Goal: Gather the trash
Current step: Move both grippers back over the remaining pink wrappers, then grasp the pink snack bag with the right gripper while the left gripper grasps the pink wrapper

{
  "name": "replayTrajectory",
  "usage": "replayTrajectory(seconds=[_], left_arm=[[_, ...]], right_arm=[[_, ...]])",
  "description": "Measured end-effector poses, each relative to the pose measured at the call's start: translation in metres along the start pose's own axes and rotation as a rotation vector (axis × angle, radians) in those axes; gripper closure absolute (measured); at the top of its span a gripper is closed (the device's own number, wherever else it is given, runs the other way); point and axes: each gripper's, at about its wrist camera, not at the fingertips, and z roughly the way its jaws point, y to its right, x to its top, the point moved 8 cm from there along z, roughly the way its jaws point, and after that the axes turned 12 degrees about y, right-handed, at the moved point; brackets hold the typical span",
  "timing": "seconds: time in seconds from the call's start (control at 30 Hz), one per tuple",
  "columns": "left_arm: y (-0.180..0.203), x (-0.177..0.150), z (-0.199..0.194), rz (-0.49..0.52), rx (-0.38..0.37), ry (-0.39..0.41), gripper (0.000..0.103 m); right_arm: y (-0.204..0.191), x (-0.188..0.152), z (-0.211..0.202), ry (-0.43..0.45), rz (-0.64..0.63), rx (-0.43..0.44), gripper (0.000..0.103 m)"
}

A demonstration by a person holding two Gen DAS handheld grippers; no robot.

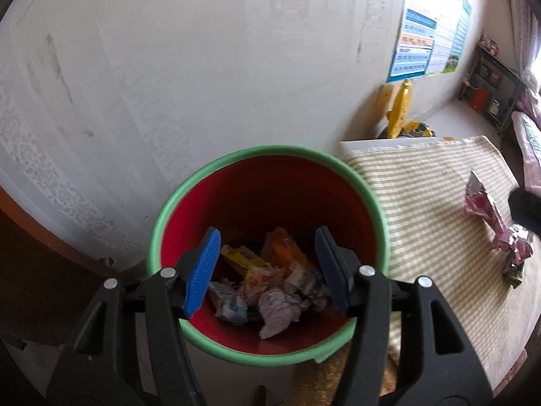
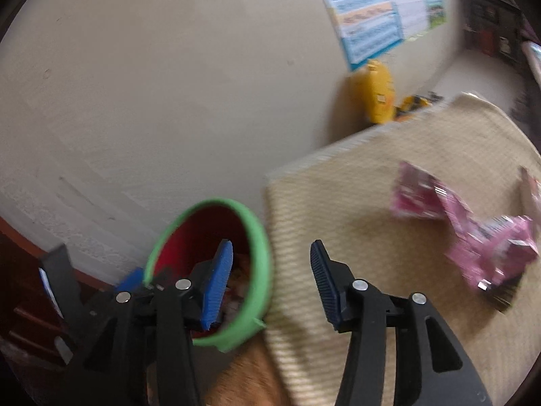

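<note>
The left claw hangs over the red bin with the green rim, its pads apart and nothing between them. Crumpled wrappers lie heaped at the bin's bottom. Just beside the bin stands the worktop under a striped cloth, and on it, well apart from the bin, lies a pink foil wrapper. The right claw is spread and empty above the cloth's near edge. A yellow toy leans on the wall under a poster
</note>
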Motion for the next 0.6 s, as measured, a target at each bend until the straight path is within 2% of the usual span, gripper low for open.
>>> replayTrajectory(seconds=[0.1, 0.17, 0.27, 0.33, 0.43, 0.6], left_arm=[[0.014, 0.0, -0.004, 0.014, -0.023, -0.001, 0.047], [0.025, 0.0, -0.007, 0.03, -0.039, -0.001, 0.047], [0.04, 0.001, -0.01, 0.044, -0.061, -0.003, 0.047], [0.048, 0.001, -0.011, 0.049, -0.075, -0.009, 0.047], [0.061, 0.002, -0.016, 0.071, -0.092, -0.007, 0.047], [0.078, 0.003, -0.024, 0.106, -0.111, 0.0, 0.047]], right_arm=[[0.045, -0.003, -0.013, 0.017, 0.058, -0.074, 0.055], [0.081, -0.005, -0.023, 0.032, 0.127, -0.136, 0.049], [0.135, -0.005, -0.032, 0.048, 0.284, -0.207, 0.048], [0.165, -0.005, -0.034, 0.052, 0.386, -0.242, 0.044], [0.191, -0.002, -0.032, 0.057, 0.472, -0.289, 0.037], [0.206, 0.001, -0.009, 0.014, 0.506, -0.33, 0.035]])
